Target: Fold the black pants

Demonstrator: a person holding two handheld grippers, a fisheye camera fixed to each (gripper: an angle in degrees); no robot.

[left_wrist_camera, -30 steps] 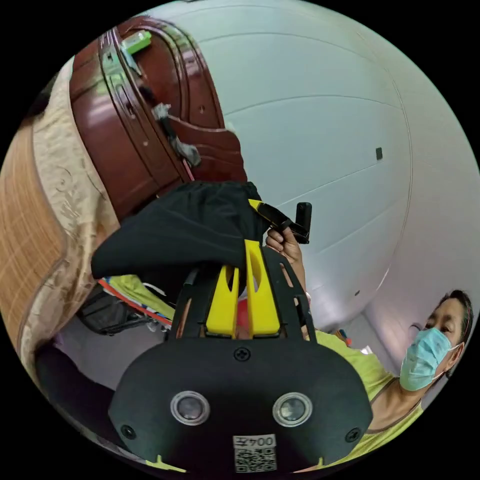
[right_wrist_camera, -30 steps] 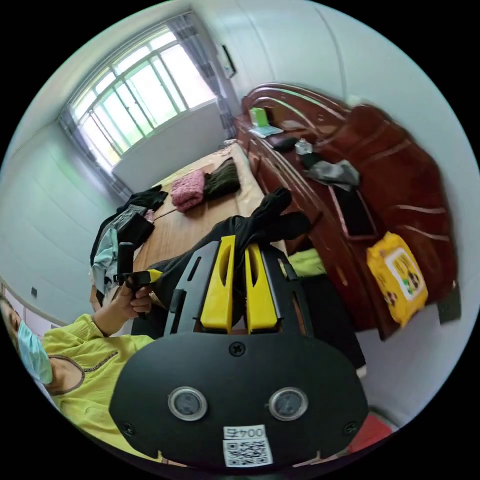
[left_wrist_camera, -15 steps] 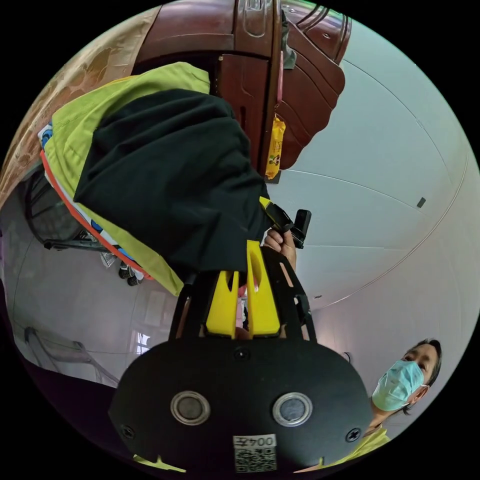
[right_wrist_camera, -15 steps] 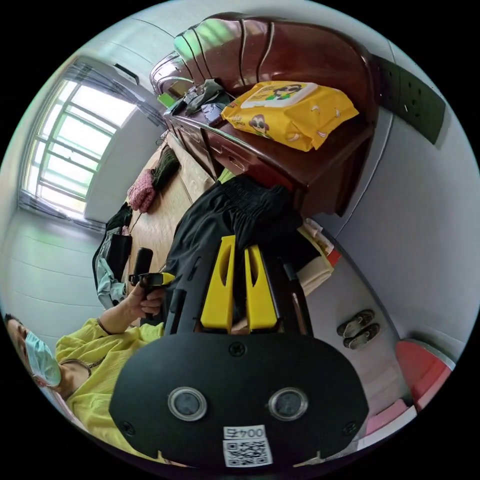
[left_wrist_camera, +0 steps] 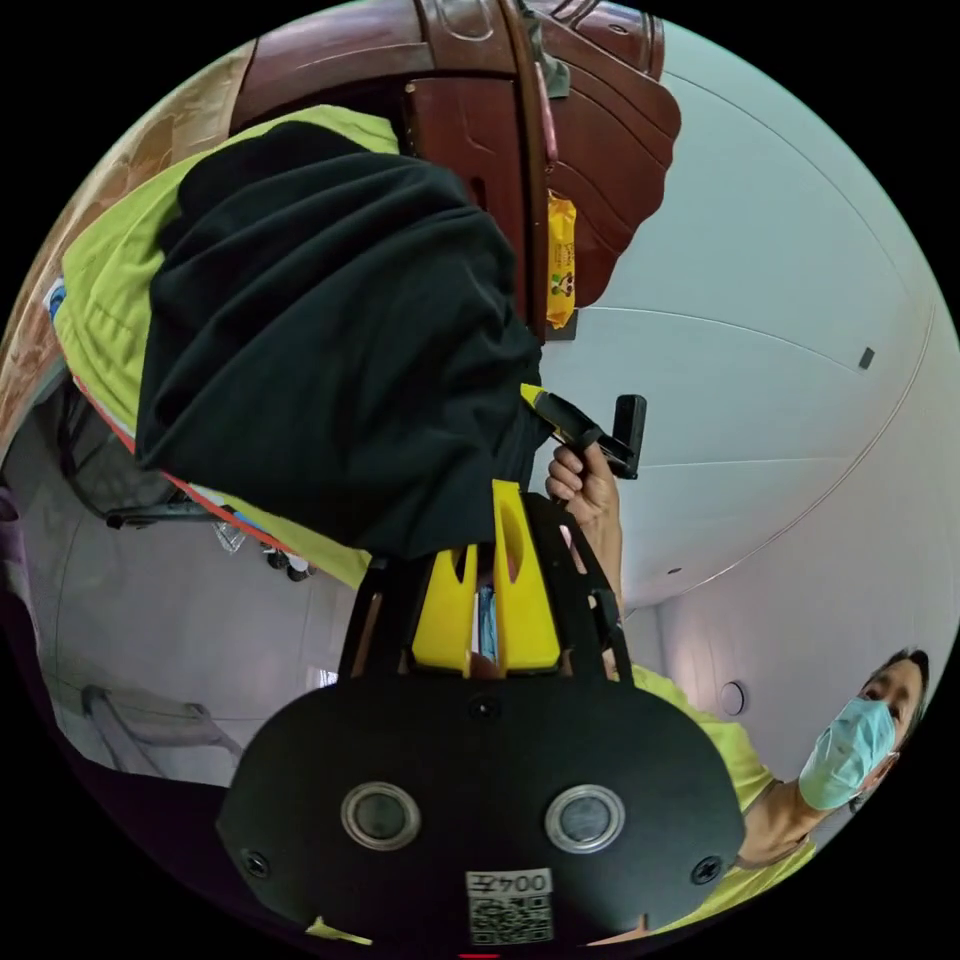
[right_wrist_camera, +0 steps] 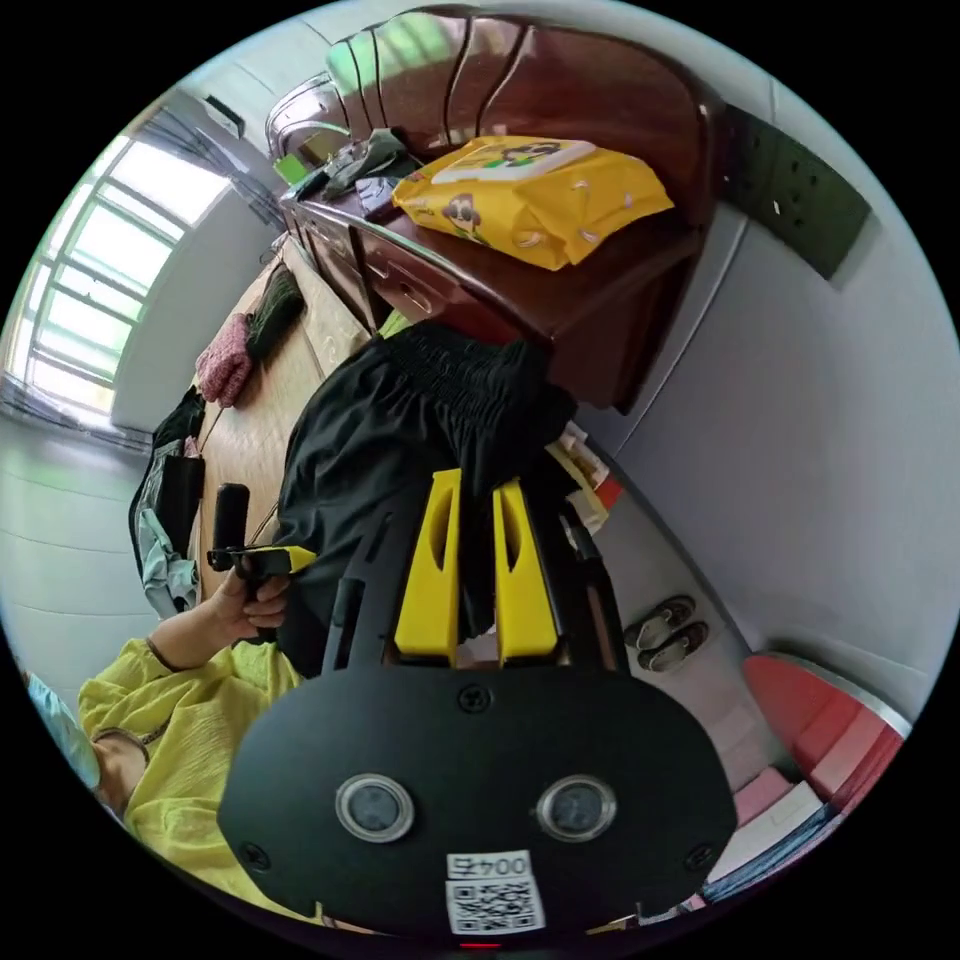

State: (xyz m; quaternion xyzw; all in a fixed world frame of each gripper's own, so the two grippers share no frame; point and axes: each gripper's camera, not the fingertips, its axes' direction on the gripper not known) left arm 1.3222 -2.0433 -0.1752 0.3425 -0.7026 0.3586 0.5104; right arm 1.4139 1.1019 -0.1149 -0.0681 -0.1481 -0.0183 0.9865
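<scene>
A dark wooden headboard shelf [right_wrist_camera: 520,290] with a yellow packet [right_wrist_camera: 530,195] on it backs the bed [right_wrist_camera: 275,400], and the black pants [right_wrist_camera: 400,440] hang in the air just in front of it. In the right gripper view the right hand-held gripper [right_wrist_camera: 470,500] pinches the gathered waistband at twelve o'clock, while the left hand-held gripper [right_wrist_camera: 265,558] sits at nine o'clock, gripping the same garment. In the left gripper view the left hand-held gripper [left_wrist_camera: 488,520] has its jaws pressed on cloth that billows toward eleven o'clock, so the waistband runs hand to hand, and I judge both equally near for laying it on the bed.
</scene>
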